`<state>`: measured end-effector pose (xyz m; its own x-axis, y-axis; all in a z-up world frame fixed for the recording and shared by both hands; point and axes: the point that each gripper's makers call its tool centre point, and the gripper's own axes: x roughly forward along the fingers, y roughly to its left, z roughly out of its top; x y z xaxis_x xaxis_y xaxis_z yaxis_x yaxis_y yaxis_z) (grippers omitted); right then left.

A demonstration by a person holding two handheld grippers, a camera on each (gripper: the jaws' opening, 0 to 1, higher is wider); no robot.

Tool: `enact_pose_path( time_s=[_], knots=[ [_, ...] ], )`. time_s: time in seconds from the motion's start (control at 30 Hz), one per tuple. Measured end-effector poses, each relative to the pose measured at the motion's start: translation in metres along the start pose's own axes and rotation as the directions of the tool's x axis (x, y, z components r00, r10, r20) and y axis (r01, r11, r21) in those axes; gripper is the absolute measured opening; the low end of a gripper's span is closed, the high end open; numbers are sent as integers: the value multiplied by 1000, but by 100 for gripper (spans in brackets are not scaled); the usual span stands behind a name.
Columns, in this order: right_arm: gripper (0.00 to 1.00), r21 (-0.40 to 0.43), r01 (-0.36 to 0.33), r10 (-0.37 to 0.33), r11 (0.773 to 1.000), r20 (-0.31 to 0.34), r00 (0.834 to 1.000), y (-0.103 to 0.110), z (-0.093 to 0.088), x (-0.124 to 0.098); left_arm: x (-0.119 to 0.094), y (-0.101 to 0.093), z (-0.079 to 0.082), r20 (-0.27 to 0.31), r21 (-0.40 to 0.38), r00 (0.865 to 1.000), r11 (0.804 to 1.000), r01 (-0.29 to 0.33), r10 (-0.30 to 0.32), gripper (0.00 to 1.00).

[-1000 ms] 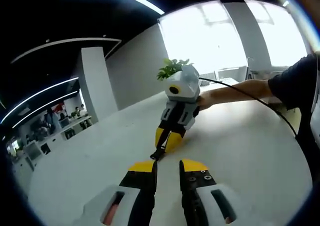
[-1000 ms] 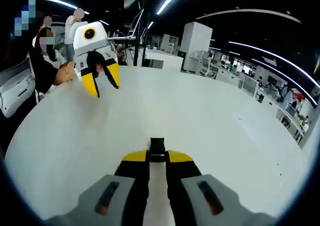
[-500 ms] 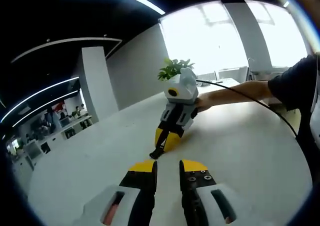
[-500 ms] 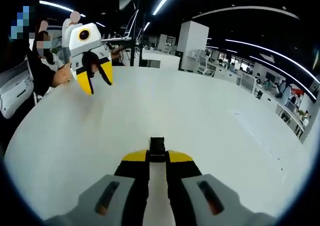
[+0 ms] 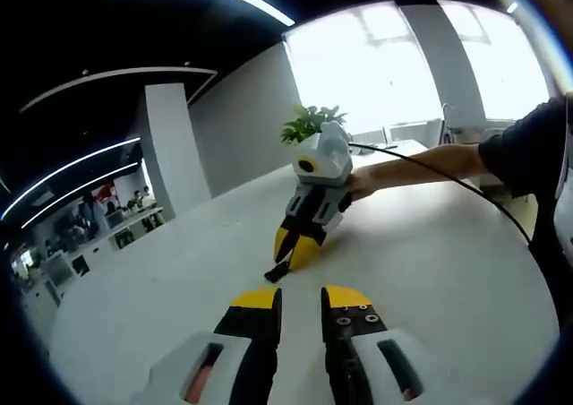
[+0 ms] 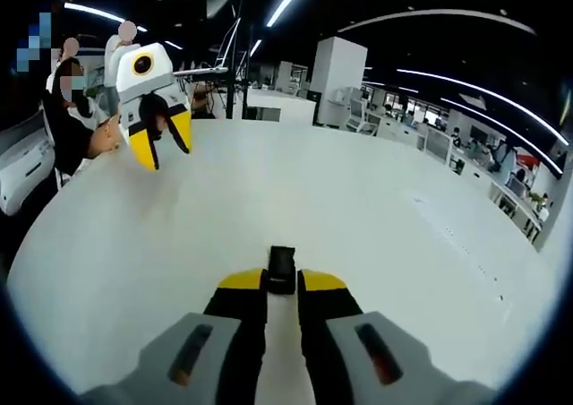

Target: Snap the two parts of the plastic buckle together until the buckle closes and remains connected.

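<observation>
The right gripper (image 6: 282,282) had its jaws closed on a black buckle part (image 6: 282,269), held just above the white worktop (image 6: 358,217); in the left gripper view the same gripper (image 5: 290,248) showed with that part (image 5: 277,271) at its yellow tips. The left gripper (image 5: 300,299) had its jaws slightly apart with nothing visible between them in its own view, while in the right gripper view it (image 6: 161,143) hung above the far worktop edge with something dark between its spread tips, too small to identify. A person's hand (image 5: 362,183) gripped the right gripper.
</observation>
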<state>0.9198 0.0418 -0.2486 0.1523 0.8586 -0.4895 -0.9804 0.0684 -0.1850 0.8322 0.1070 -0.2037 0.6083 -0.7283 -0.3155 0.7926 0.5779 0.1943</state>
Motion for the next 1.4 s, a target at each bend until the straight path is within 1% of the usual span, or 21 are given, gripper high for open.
enact_pose_path(
  time_s=[0.37,0.57,0.83,1.2,1.3,1.4],
  knots=[
    [15,4,27,-27,1000,0,1000,-5,-1,-2,-1,0,1,2,3,1000,1000,-3,3,17],
    [15,14,24,-24,1000,14,1000,-2,2,-4,-2,0,2,6,3,1000,1000,-4,4,17],
    [14,20,43,-44,999,35,998,1,6,-13,-2,1,2,5,4,1000,1000,-10,10,17],
    [15,28,83,-84,996,38,996,11,3,-24,-3,7,-3,-15,5,999,999,-40,40,17],
    [15,28,92,-93,995,38,995,15,2,-27,-2,10,-6,-29,15,998,998,-54,55,17],
    [15,31,100,-101,994,38,994,16,1,-29,-1,10,-8,-37,11,998,998,-55,55,17]
  ],
)
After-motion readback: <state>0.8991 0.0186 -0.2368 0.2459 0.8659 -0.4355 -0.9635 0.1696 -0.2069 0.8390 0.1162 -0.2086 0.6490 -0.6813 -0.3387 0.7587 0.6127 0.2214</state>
